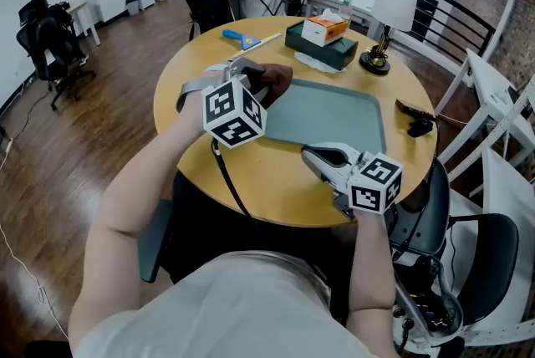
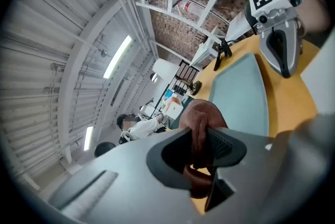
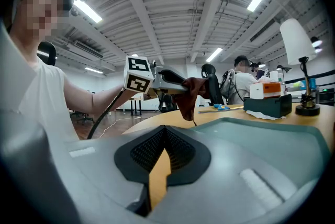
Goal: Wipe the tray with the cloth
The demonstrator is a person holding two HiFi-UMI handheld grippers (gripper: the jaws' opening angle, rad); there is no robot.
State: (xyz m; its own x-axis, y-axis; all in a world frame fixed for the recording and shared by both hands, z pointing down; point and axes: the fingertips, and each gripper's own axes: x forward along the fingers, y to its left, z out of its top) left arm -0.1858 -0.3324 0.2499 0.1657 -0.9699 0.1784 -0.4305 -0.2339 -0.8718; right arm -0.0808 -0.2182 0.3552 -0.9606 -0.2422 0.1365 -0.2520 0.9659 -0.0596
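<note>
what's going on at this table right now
A person holds a gripper in each hand at a round wooden table. The left gripper is clamped on a brown cloth, holding it at the grey tray's far left corner. The right gripper is shut and empty, by the tray's near edge. Wiping looks about to begin.

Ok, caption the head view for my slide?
Left gripper holds a brown cloth at the grey tray corner; right gripper, shut, at its near edge.
</note>
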